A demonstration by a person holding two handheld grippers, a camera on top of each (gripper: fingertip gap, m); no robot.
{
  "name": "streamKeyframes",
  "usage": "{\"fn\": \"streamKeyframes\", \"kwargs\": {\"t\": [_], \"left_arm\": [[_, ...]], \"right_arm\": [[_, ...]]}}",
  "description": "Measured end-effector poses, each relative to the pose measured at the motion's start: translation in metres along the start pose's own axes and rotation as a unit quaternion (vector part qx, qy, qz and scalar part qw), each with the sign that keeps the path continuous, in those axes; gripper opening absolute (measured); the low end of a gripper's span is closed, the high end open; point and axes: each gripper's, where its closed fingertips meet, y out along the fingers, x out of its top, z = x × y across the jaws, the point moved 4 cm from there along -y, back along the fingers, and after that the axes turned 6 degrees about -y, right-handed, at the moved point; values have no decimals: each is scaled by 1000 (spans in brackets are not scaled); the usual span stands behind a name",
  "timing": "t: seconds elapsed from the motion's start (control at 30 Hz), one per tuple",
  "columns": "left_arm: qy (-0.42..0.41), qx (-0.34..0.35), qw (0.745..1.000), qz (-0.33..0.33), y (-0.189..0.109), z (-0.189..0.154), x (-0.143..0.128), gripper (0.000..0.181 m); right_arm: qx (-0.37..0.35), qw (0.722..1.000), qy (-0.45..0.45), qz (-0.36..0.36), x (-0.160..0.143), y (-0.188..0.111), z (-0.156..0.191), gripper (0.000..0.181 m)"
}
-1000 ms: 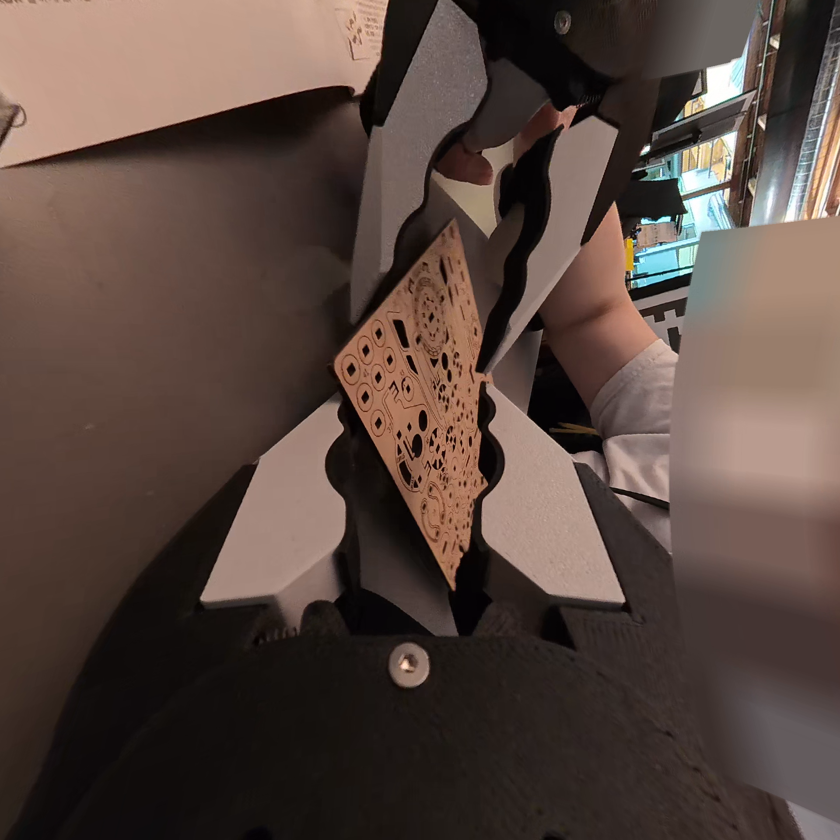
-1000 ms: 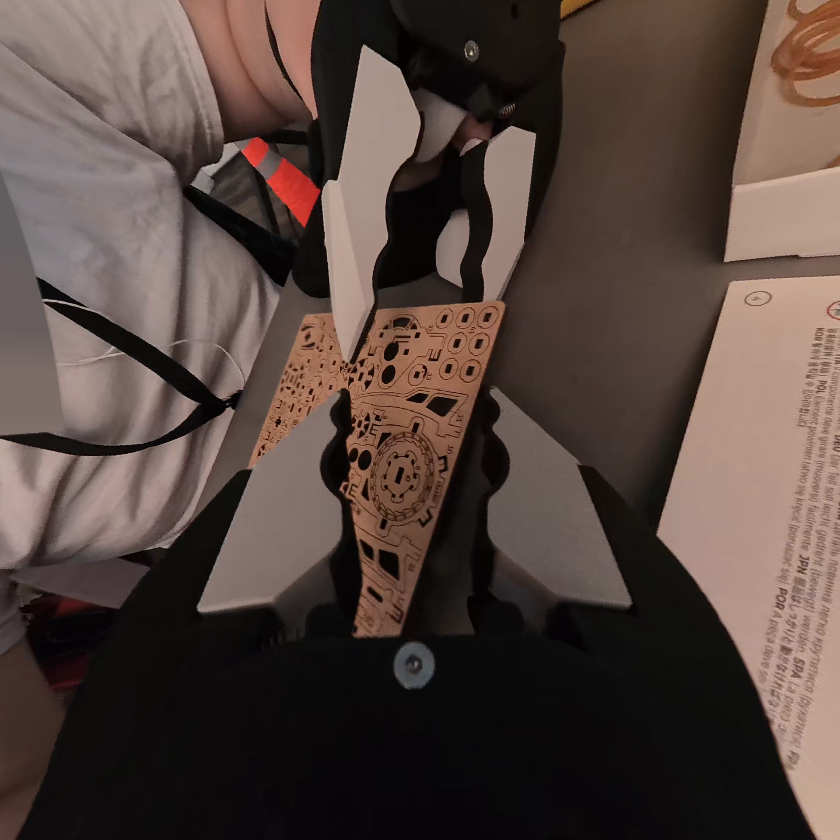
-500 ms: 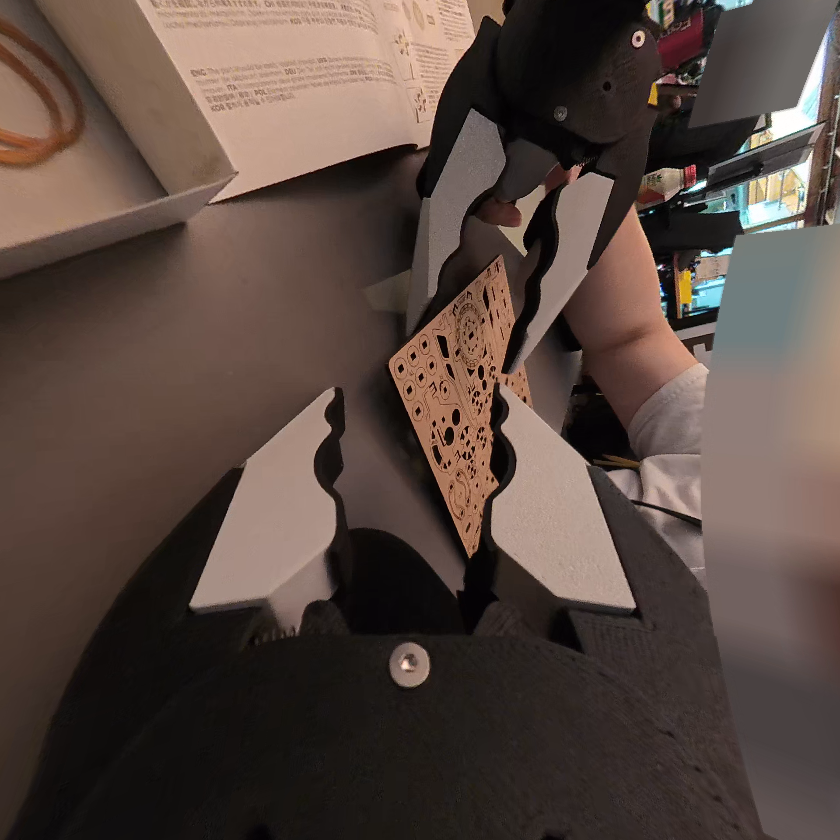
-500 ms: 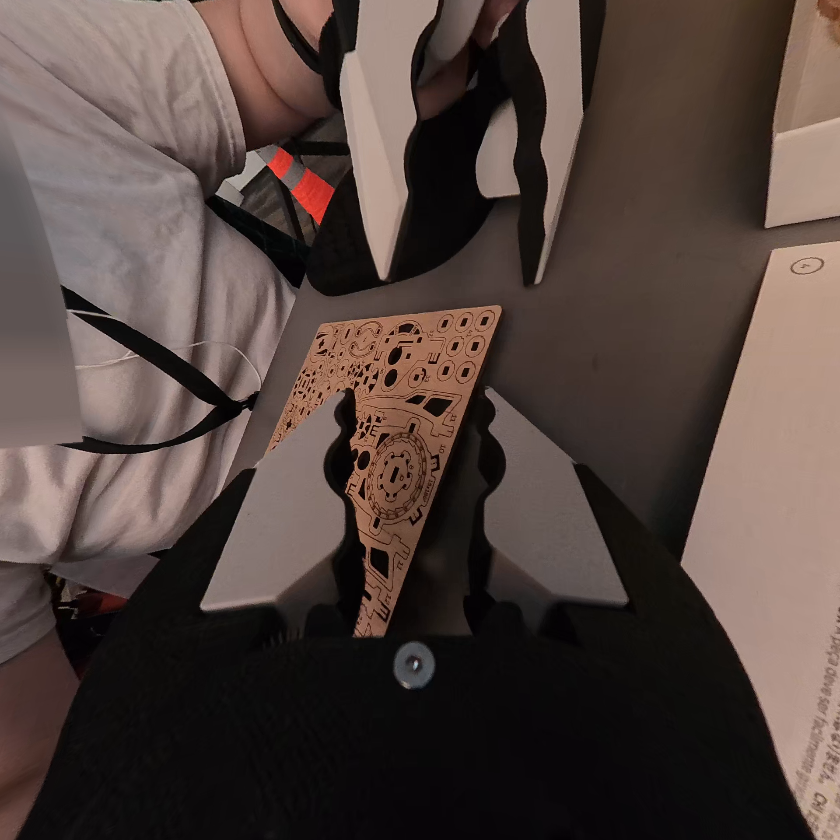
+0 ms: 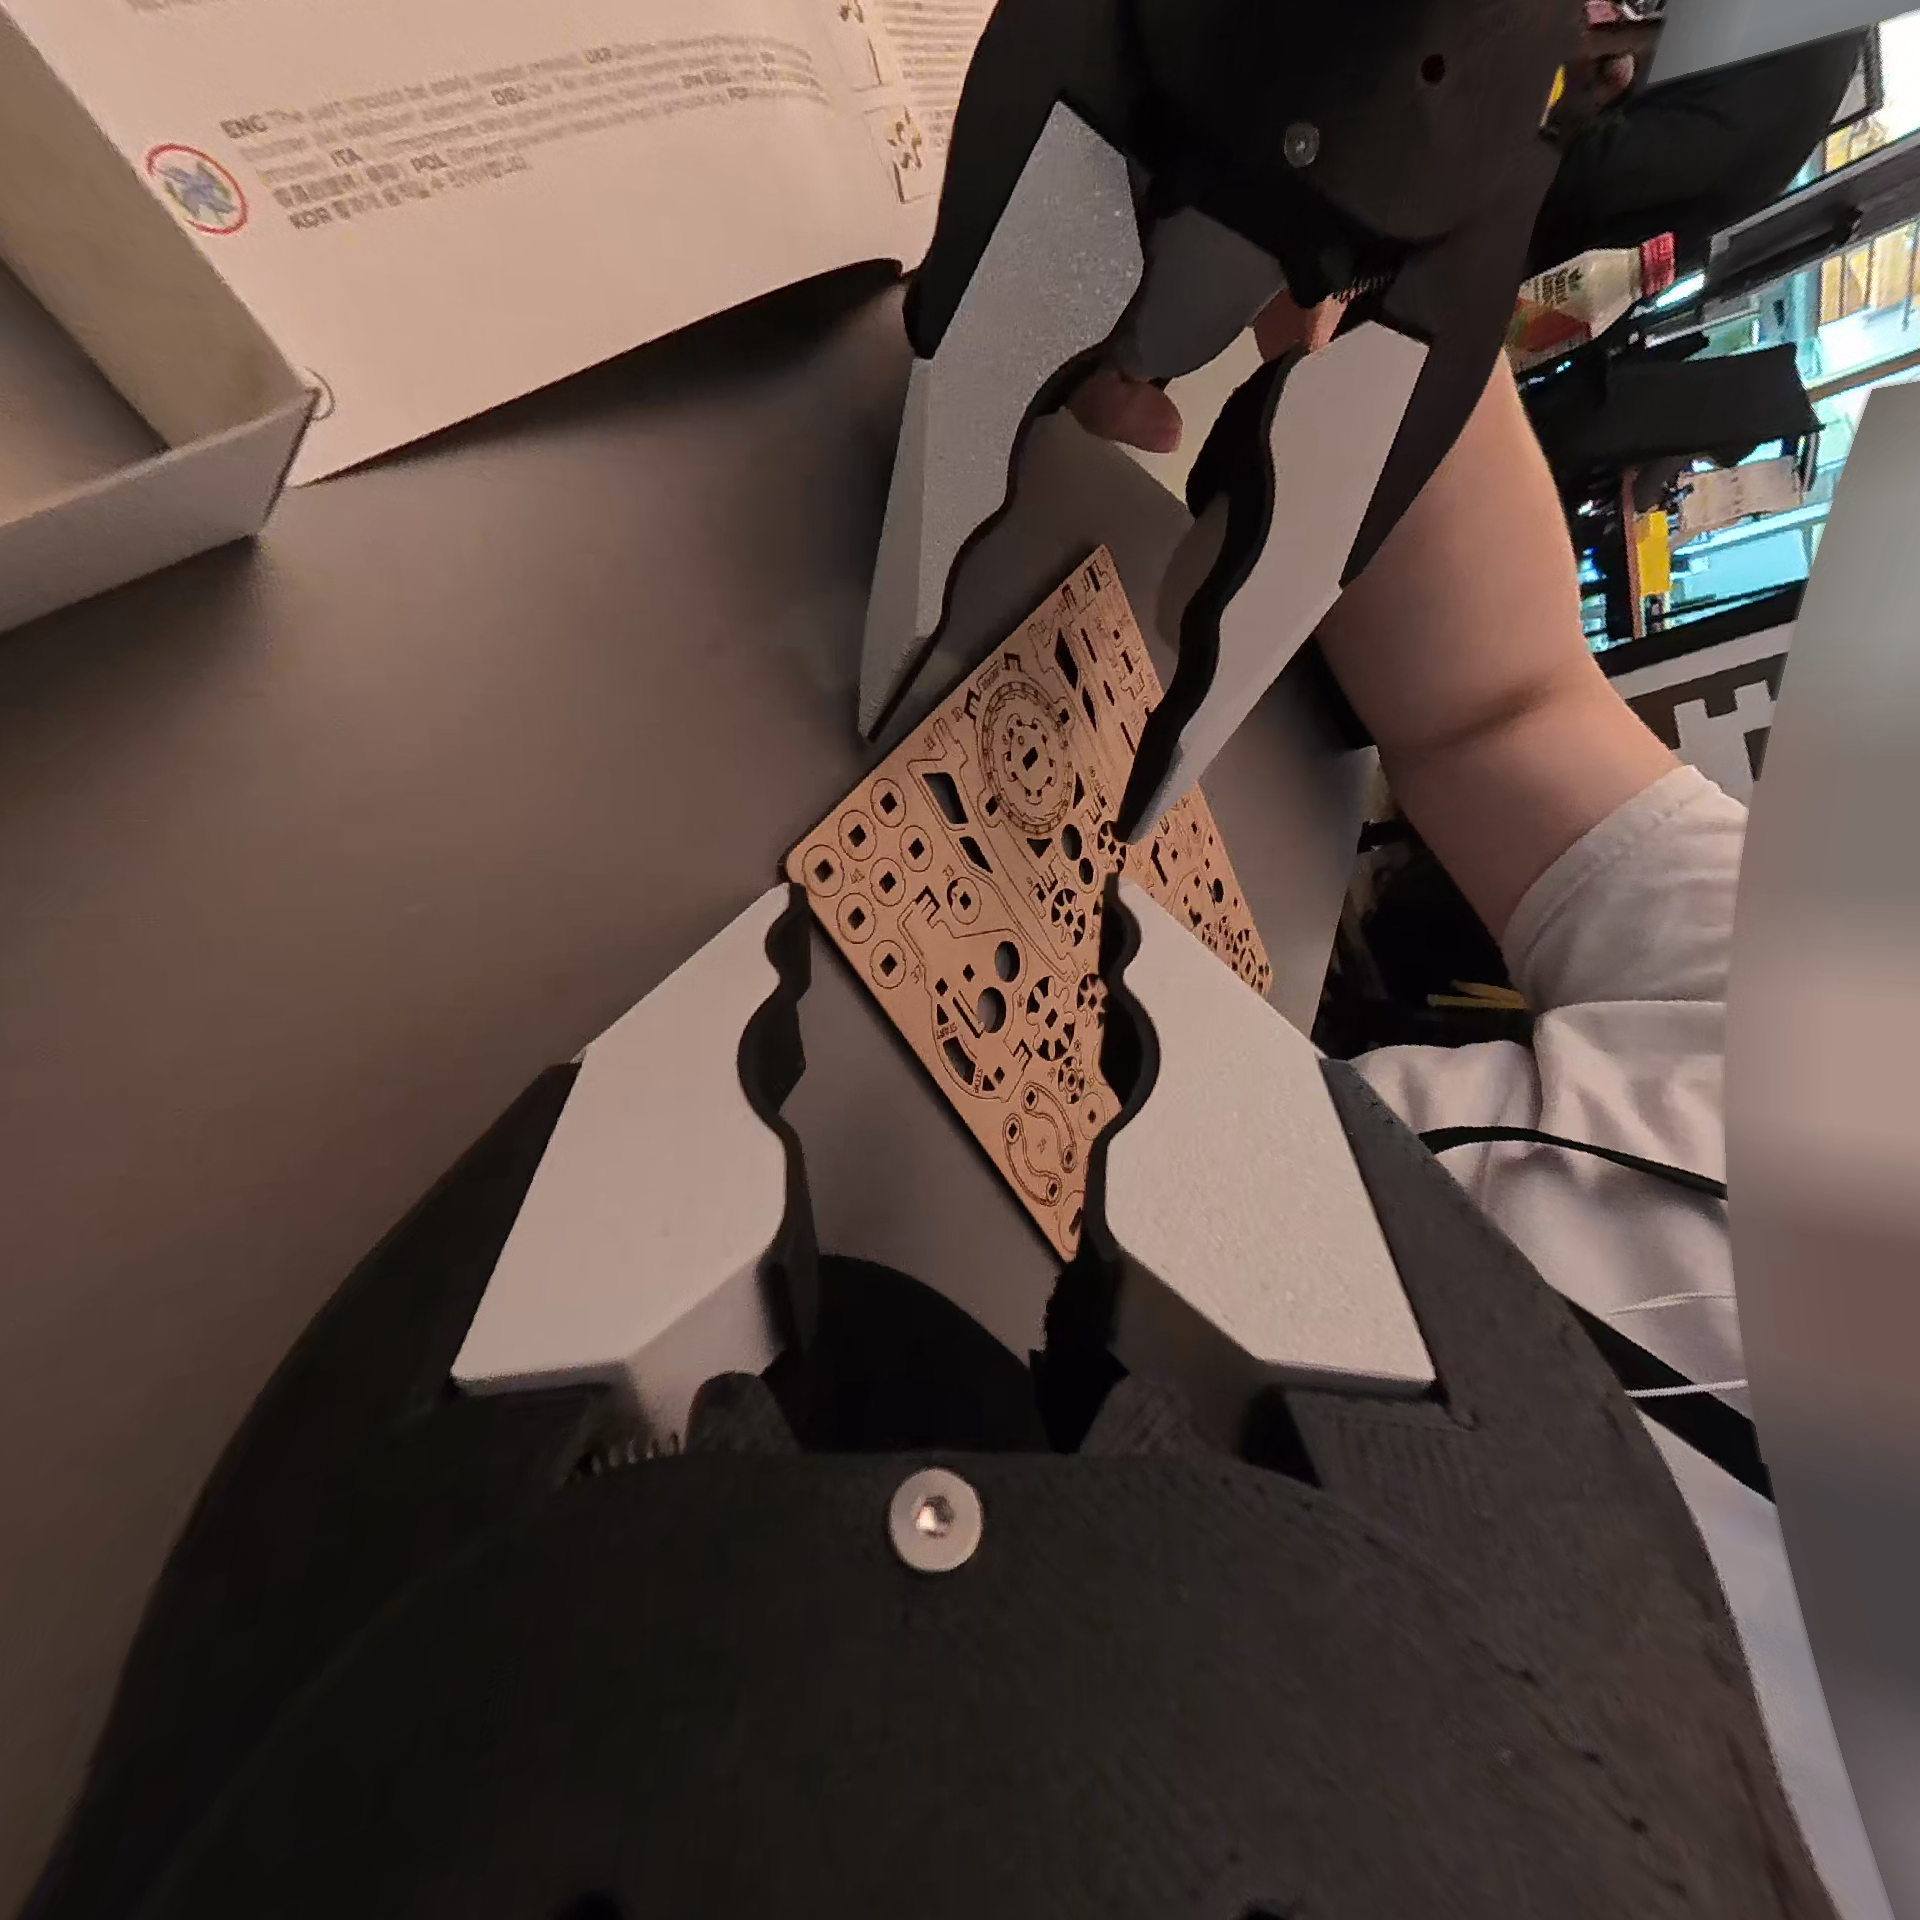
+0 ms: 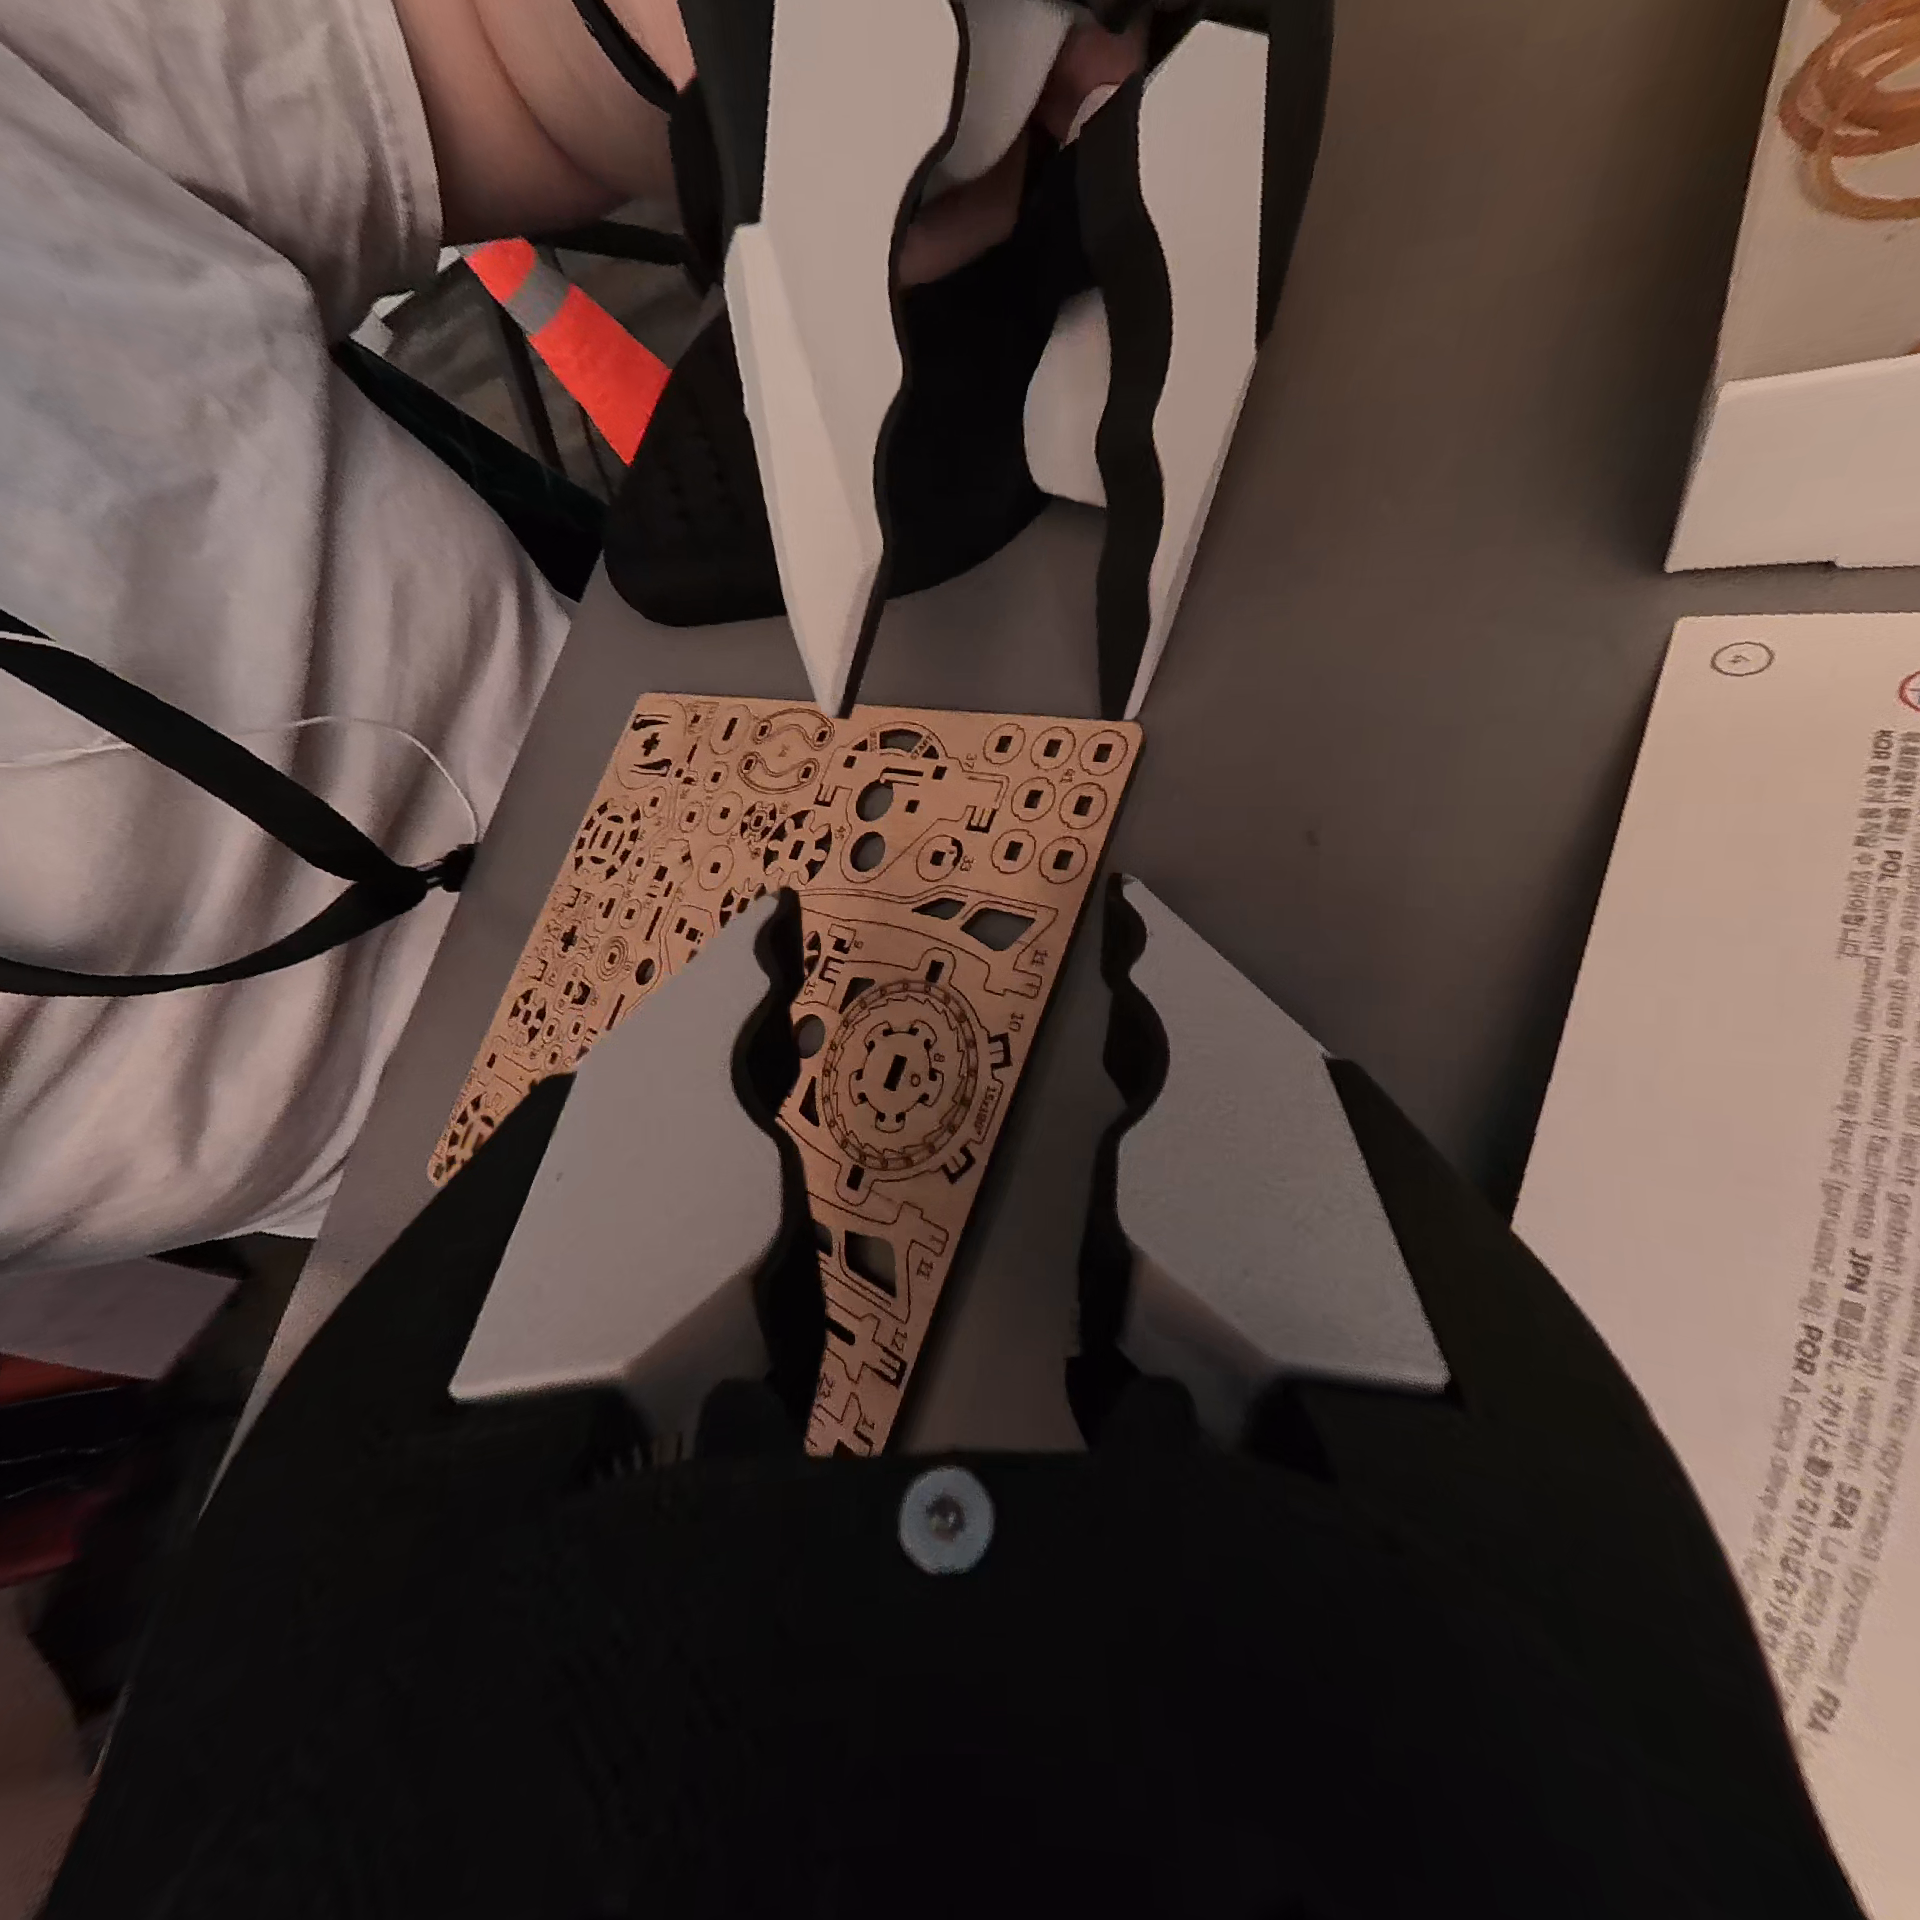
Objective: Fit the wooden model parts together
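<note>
A thin laser-cut wooden parts sheet (image 5: 987,935) lies flat on the dark table, close to the edge nearest the person; it also shows in the right wrist view (image 6: 935,831). My left gripper (image 5: 951,891) is open, its fingertips at one edge of the sheet, and it also shows in the right wrist view (image 6: 982,712). My right gripper (image 6: 948,888) is open from the opposite side, its fingers spread over the sheet, and it also shows in the left wrist view (image 5: 1000,779). Neither gripper is clamped on the sheet.
A white open box (image 6: 1818,468) with orange rubber bands (image 6: 1849,125) stands on the table (image 5: 364,831). A printed instruction booklet (image 6: 1766,1143) lies beside it, also seen in the left wrist view (image 5: 520,208). A person's arm (image 5: 1507,727) and white shirt (image 6: 208,623) border the table edge. The grippers are tip to tip, or close to it.
My left gripper drew back off the sheet, then came back to its edge. My right gripper stayed open over the sheet. The sheet has hardly moved.
</note>
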Motion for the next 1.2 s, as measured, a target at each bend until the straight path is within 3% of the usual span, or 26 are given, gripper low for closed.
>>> {"fn": "streamKeyframes", "kwargs": {"t": [0.23,0.4,0.5,0.6,0.7,0.8,0.87,0.97,1.2], "left_arm": [[6,-8,1000,-13,-7,-4,-2,51],[43,-14,997,-65,-45,-25,-3,41],[91,-18,990,-106,-86,-49,-3,32],[117,-27,979,-166,-144,-66,0,29],[181,67,958,-212,-213,-50,5,26],[241,185,929,-214,-282,-14,9,26],[262,217,920,-193,-316,7,10,34],[266,269,916,-132,-343,44,21,51],[306,255,912,101,-298,94,46,87]], "right_arm": [[-53,997,-39,-32,9,-19,5,58],[-197,969,-100,-109,26,-72,11,55],[-281,941,-124,-142,25,-105,16,48],[-323,917,-123,-198,26,-130,23,46],[-332,907,-110,-235,22,-140,26,46],[-337,907,-97,-234,17,-141,23,46],[-336,907,-87,-238,17,-140,21,46],[-333,906,-72,-250,21,-139,17,47],[-357,894,-54,-264,26,-141,14,49]]}}
